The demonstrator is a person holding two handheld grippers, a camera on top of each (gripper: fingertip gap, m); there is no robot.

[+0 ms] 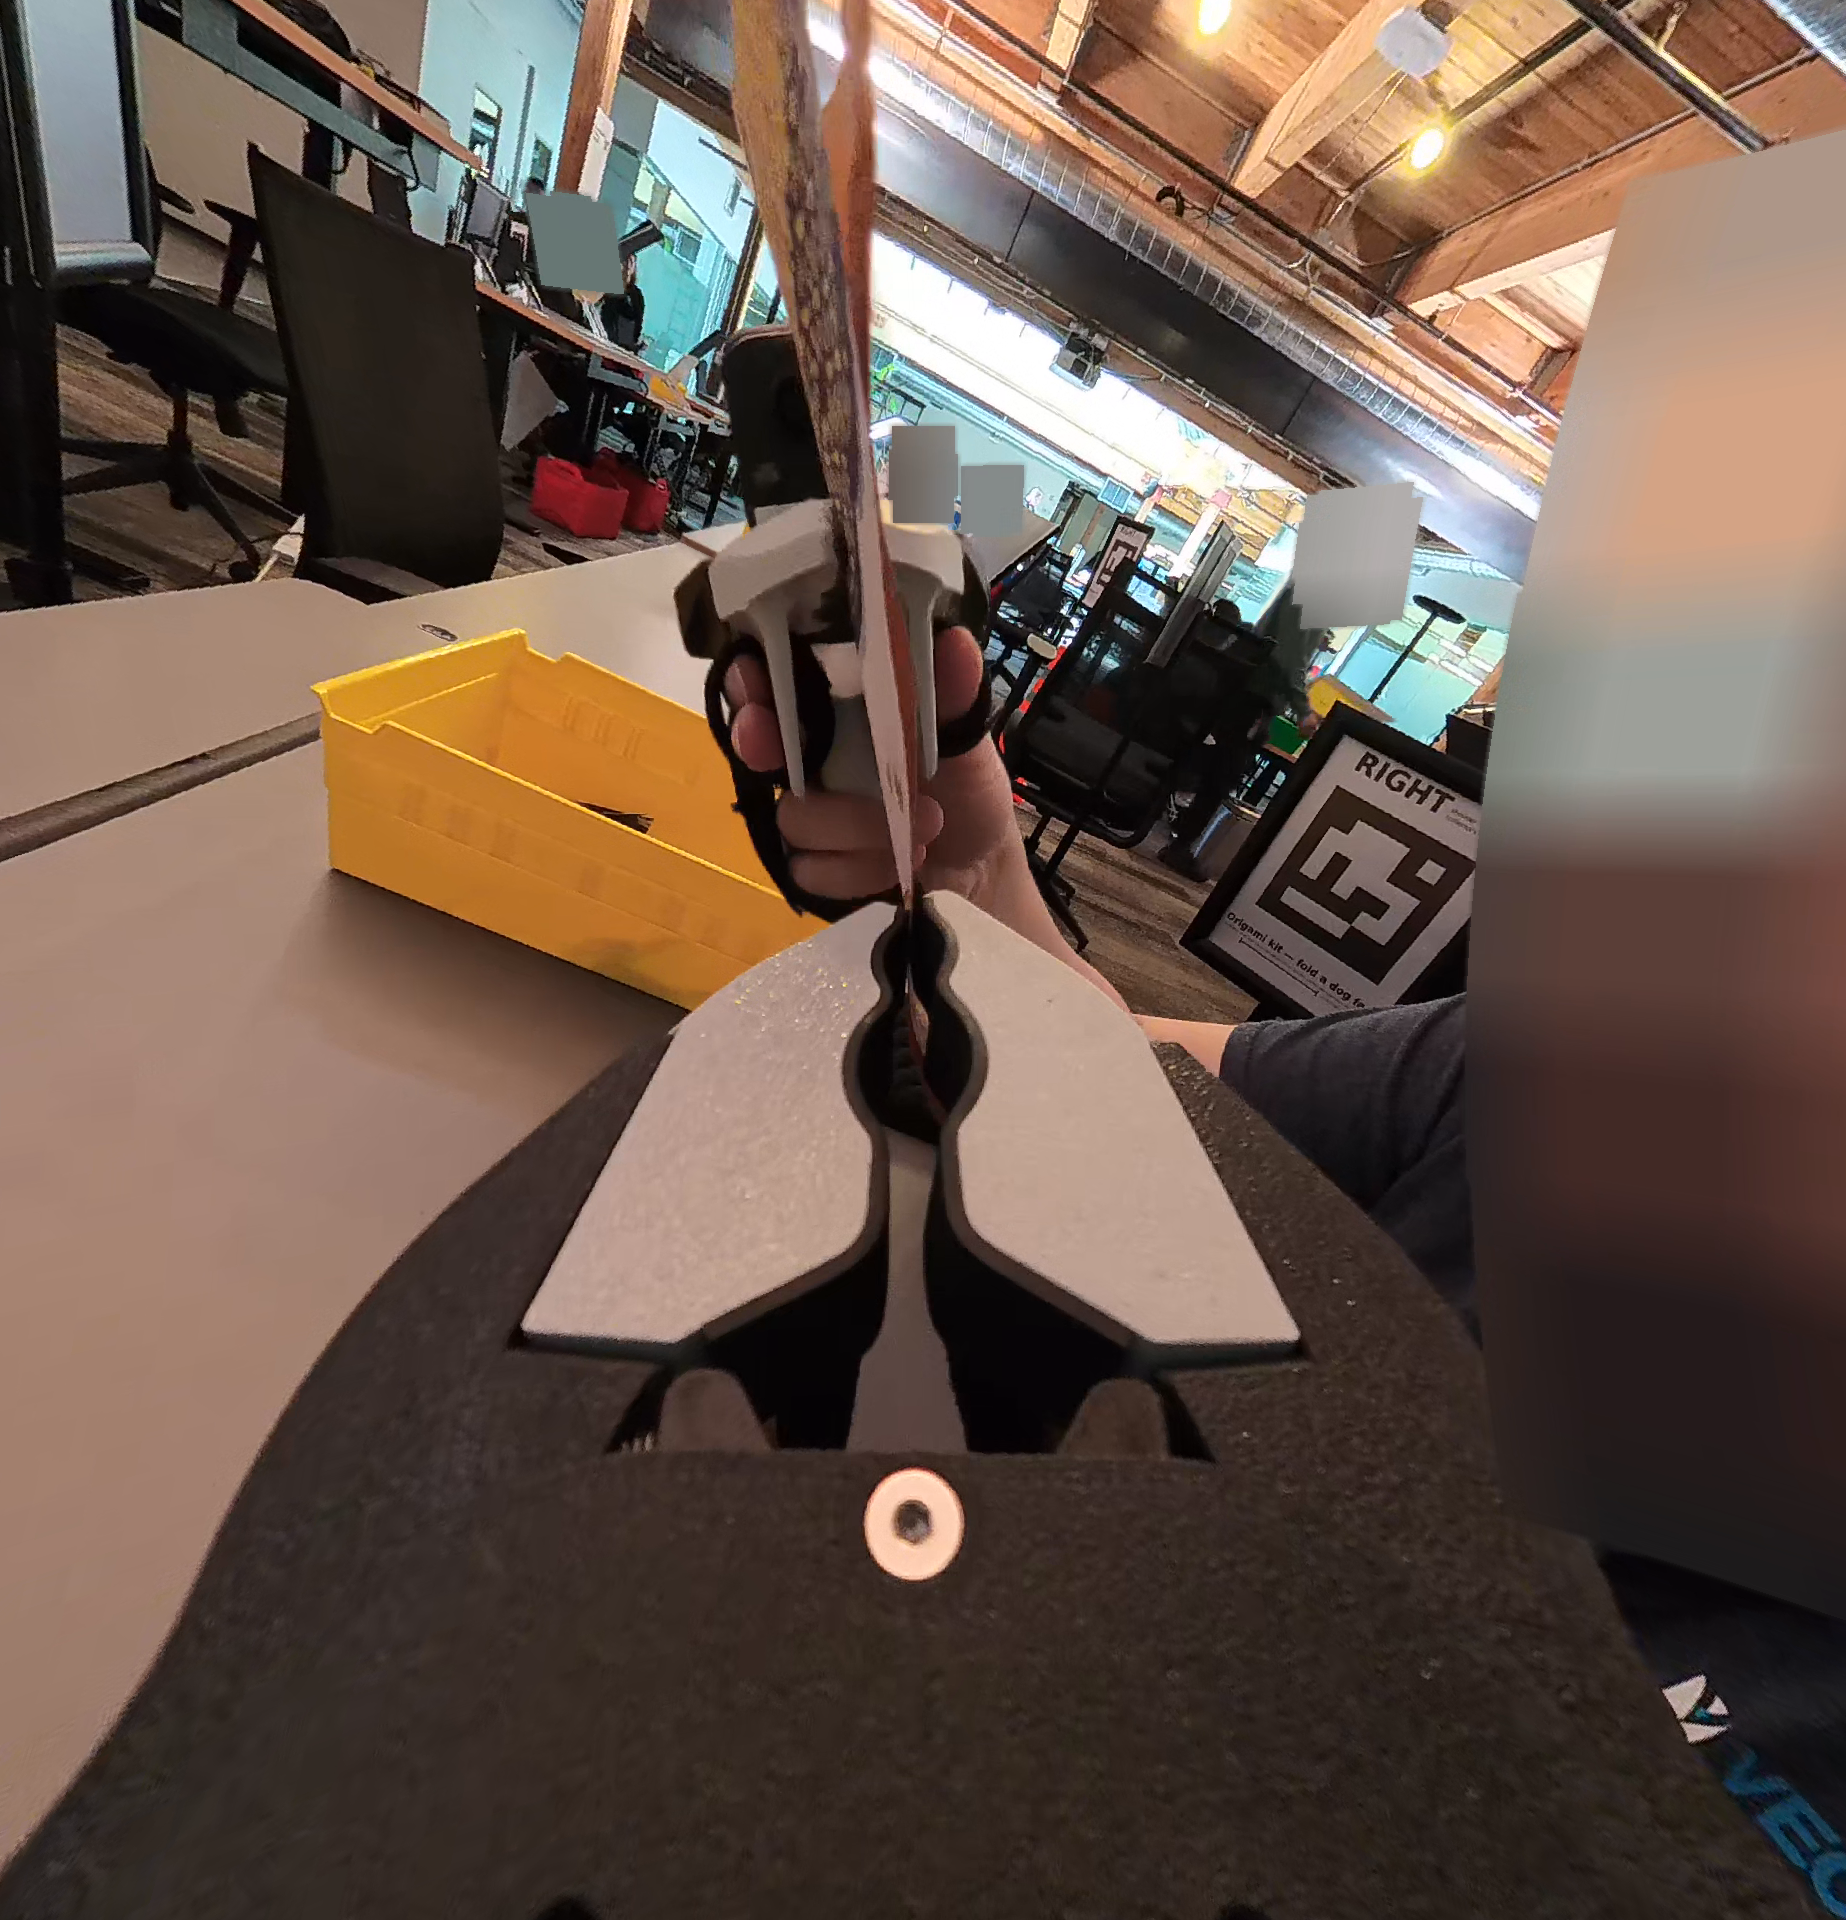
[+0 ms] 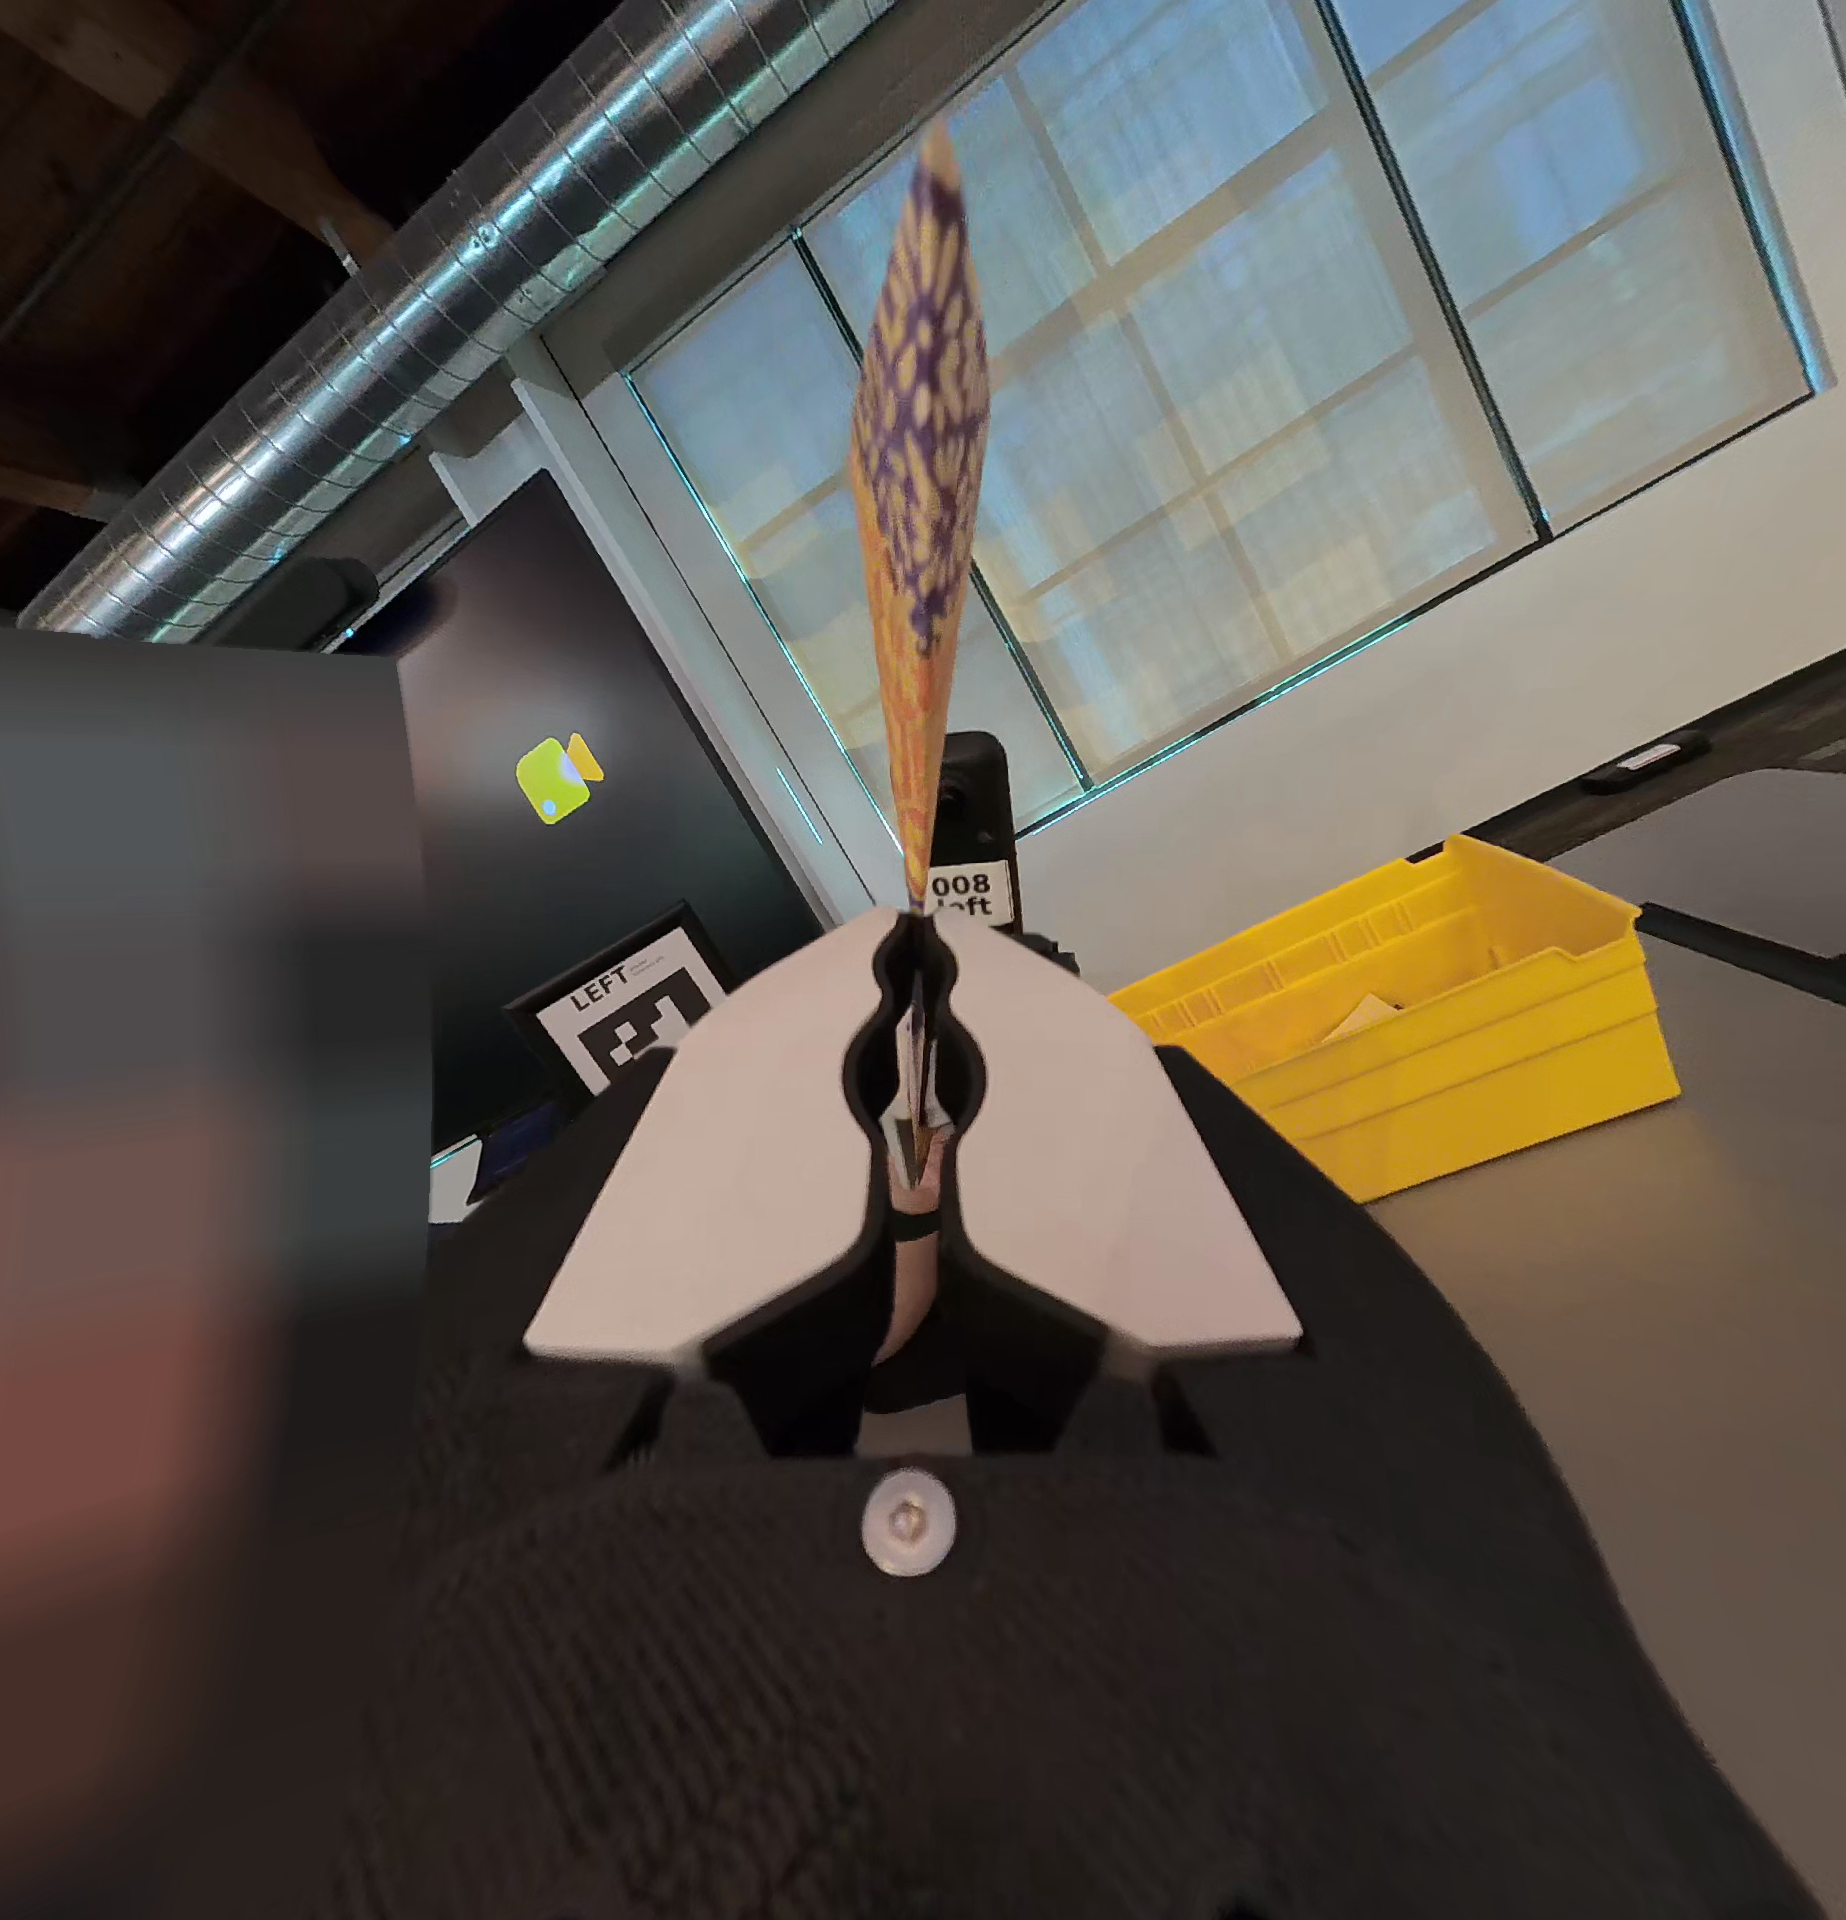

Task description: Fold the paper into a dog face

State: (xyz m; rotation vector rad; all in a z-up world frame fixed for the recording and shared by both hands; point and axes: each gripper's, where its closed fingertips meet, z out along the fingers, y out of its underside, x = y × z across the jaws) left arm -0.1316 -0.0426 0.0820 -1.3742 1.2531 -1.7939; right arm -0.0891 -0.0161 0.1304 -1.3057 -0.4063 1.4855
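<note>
The paper [image 1: 834,312] is orange with a purple and yellow dotted pattern. It is folded flat and stands edge-on, held in the air above the grey table [image 1: 171,1039]. My left gripper [image 1: 911,914] is shut on its lower edge. My right gripper [image 1: 859,717] shows farther off in the left wrist view, held by a hand and clamped on the same paper. In the right wrist view the right gripper [image 2: 914,920] is shut on the paper [image 2: 924,468], which rises as a narrow pointed shape.
A yellow plastic bin [image 1: 545,790] sits on the table behind the grippers; it also shows in the right wrist view [image 2: 1418,1018]. Framed black-and-white marker signs [image 1: 1355,873] [image 2: 628,1008] stand at the table's edge. A dark monitor [image 2: 586,675] stands at the left. The grippers' ends are close to 7 cm from one another.
</note>
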